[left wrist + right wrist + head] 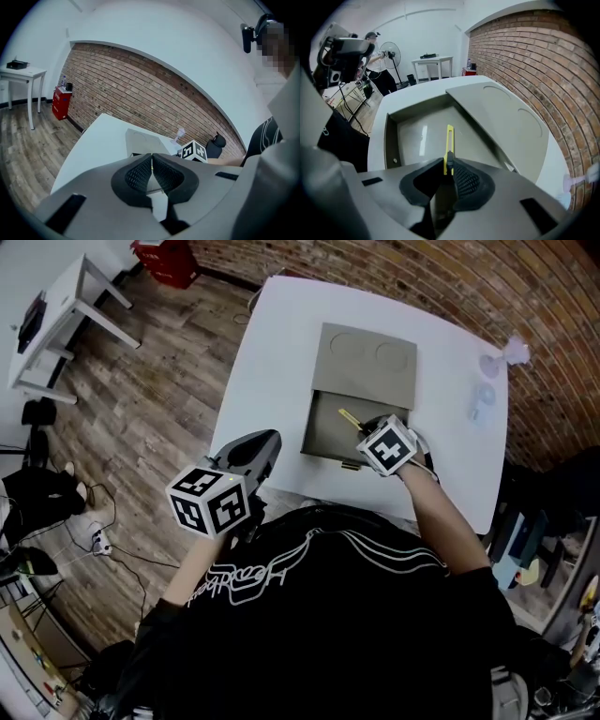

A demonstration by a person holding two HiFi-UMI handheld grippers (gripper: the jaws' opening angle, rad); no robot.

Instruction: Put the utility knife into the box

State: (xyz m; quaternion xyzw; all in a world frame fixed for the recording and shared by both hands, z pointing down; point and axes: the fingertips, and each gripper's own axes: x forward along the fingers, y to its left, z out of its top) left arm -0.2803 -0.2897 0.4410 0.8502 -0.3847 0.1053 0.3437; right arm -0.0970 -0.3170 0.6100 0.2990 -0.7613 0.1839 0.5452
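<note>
**Over the box (369, 362), at its open end: right gripper (362, 427) pinching the utility knife (349, 416)**

Under the box: white table (272, 362), with the box lying square on it.
- box: flat and grey-tan; the covered half, with two round recesses in its top, is on the brick wall side; the open tray (326, 435) is on the person's side.
- left gripper (152, 157): off the box, out beside the tray's near corner and over the table edge on the wood floor side; jaws pressed together, nothing between them.
- right gripper: over the near end of the tray, marker cube up; jaws clamped on the knife's rear end.
- utility knife: thin and yellow; it sticks out past the jaws, out above the tray floor, and points toward the covered half of the box; can't tell whether its tip touches the tray floor.
- small clear item (511, 352): well apart from the box, near the table's far corner by the brick wall; too small to tell what it is.
</note>
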